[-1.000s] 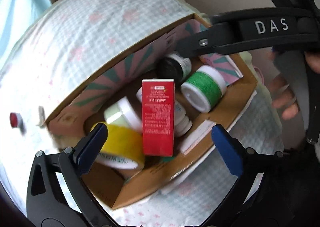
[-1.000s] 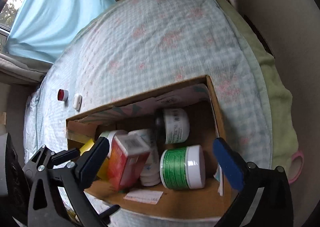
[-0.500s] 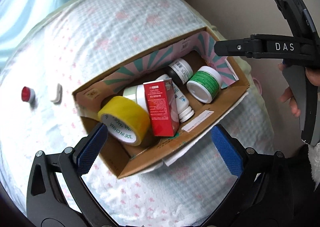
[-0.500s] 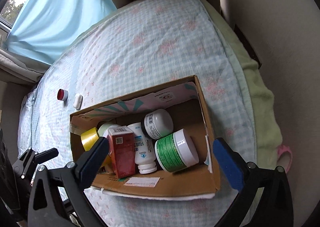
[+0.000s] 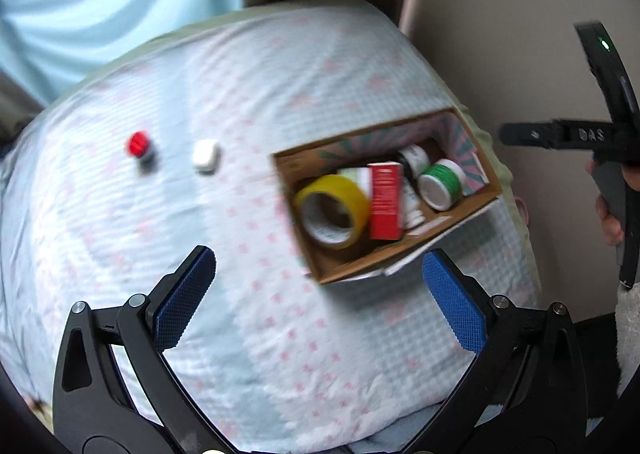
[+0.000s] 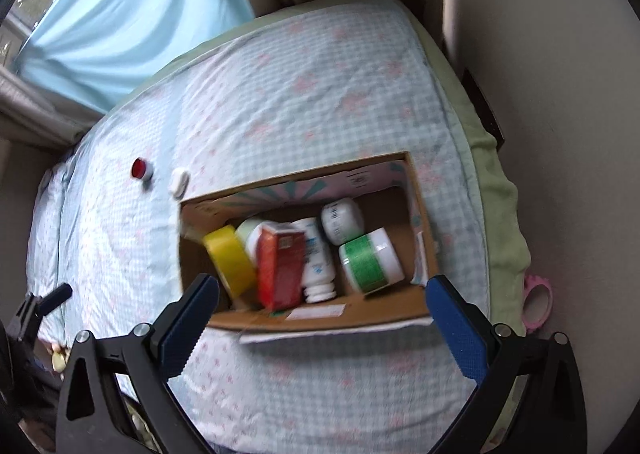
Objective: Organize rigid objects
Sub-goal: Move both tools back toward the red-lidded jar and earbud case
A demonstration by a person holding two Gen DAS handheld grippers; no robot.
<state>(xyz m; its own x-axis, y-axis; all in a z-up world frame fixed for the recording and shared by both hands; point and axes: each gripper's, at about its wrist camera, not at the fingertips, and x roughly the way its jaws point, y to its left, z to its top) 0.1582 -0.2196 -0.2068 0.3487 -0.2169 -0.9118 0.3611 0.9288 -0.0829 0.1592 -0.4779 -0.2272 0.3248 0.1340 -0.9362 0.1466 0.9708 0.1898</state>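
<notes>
Both grippers are pulling back from the cardboard box point(image 6: 320, 318), so packing looks nearly finished. Left of the box, a red cap point(image 5: 138, 144) and white piece point(image 5: 206, 154) are lying loose on the bed point(image 5: 240, 314). Left gripper point(image 5: 320, 278) and right gripper point(image 6: 320, 310) are hovering with jaws wide and empty, open bedding all around.

Black, forked frames on both tools: left tool point(image 5: 319, 258) and right tool point(image 6: 322, 296). Blue cross-hatched pads point(image 5: 184, 296) on each finger, silver screws point(image 5: 137, 299) at the joints. White "DAS" lettering point(image 5: 591, 134) and a green light point(image 5: 603, 43) on the right tool's body.
</notes>
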